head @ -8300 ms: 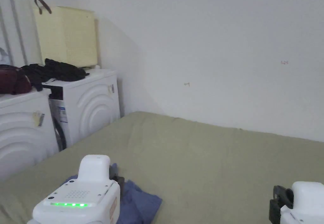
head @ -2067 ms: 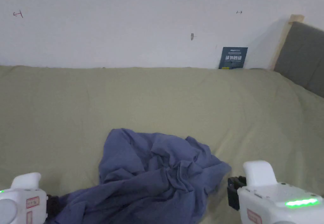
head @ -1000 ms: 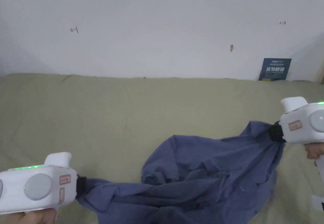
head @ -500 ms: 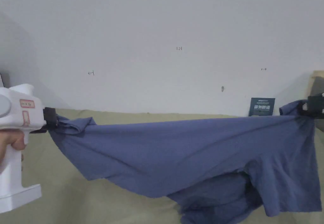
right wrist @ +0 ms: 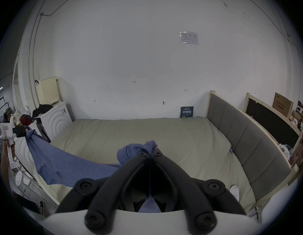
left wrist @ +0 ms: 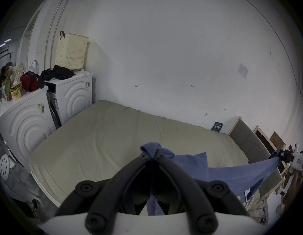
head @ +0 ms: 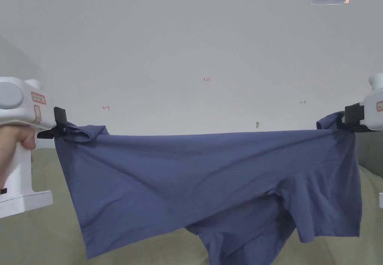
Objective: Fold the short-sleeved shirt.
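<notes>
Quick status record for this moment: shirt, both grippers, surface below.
shirt: blue shirt, lifted and stretched wide, top edge taut, lower part hanging
left gripper: shut on shirt at one top corner
right gripper: shut on shirt at the other top corner
bed: green-covered bed under the shirt
fold: not yet begun

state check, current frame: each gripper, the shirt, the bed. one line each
left gripper: shut on one top corner of the shirt.
right gripper: shut on the other top corner.
shirt: lifted, stretched taut between the grippers, unfolded; lower part hangs bunched toward the bed.
bed: sheet on, slightly wrinkled.
</notes>
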